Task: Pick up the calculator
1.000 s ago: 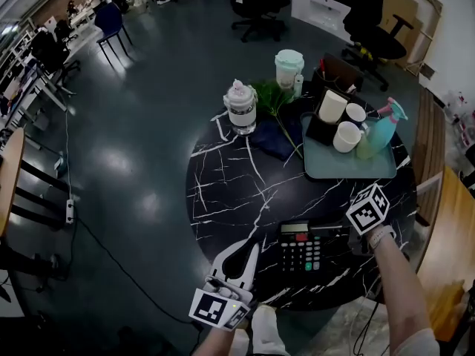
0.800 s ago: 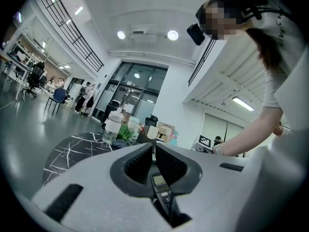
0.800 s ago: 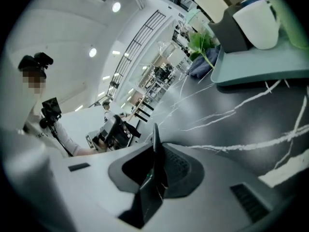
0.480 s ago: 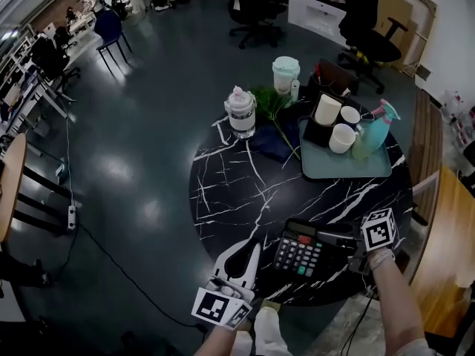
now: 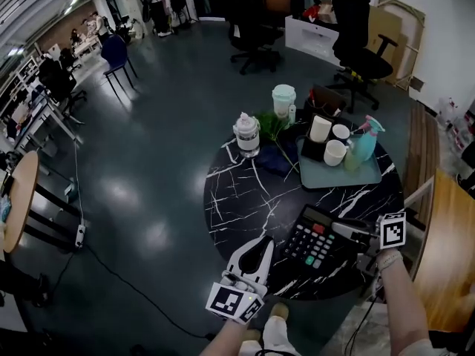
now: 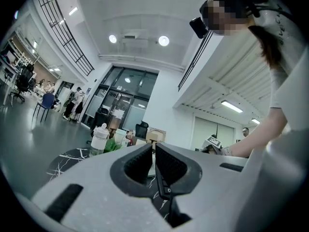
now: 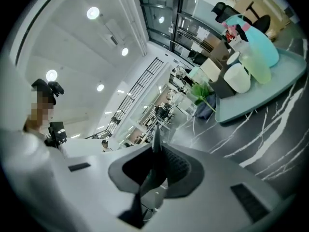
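Okay, right claw (image 5: 343, 229) clamps the calculator (image 5: 315, 242) by its edge, tilted over the counter (image 5: 245, 199) at 5 o'clock; left claw (image 5: 261, 243) nearly closed, empty.

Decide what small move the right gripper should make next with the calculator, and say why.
Probably hold the grip and level the calculator slightly: the right gripper pinches it by one edge only, and it hangs tilted above the black marble table, so the free end could sag or slip.
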`<state>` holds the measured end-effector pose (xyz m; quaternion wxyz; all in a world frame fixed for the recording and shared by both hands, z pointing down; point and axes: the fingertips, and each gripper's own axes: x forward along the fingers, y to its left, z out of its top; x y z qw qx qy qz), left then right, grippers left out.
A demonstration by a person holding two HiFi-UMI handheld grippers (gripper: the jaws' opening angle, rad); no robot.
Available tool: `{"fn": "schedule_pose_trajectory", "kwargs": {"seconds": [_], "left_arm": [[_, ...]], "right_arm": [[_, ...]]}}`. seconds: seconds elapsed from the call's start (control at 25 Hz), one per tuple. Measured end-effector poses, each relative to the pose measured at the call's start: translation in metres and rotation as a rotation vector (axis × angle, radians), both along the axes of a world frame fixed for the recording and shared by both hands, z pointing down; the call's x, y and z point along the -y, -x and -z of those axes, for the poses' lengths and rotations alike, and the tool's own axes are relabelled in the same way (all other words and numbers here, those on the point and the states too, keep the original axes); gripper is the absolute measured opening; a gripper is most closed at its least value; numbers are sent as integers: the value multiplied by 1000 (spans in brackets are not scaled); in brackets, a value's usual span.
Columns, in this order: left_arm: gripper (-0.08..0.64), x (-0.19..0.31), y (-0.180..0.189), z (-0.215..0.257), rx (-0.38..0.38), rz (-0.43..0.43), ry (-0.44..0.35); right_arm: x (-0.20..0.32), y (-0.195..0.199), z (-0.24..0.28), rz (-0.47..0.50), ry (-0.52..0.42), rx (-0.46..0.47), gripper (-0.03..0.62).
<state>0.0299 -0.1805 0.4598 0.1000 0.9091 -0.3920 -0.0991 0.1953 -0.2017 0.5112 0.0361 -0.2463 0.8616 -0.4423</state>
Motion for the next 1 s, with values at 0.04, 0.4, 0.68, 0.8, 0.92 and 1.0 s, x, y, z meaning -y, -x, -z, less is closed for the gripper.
{"fn": "schedule_pose_trajectory", "kwargs": {"seconds": [0.04, 0.4, 0.68, 0.8, 0.92, 1.0], "left_arm": [[6, -3, 0, 6, 0, -6, -8], [6, -29, 6, 45, -39, -24, -40], [6, -43, 17, 66, -71, -24, -68], [6, -44, 21, 72, -82, -26, -76], [6, -47, 21, 75, -91, -29, -76], [6, -50, 22, 74, -92, -30, -70]], "right_arm": [[-3, 1, 11, -3, -13, 2, 52], [-29, -4, 86, -58, -86, 26, 52], [-48, 4, 125, -88, -134, 48, 52], [-51, 9, 139, -104, -151, 65, 52], [-53, 15, 151, -99, -169, 66, 52], [-56, 22, 157, -95, -173, 71, 52]]}}
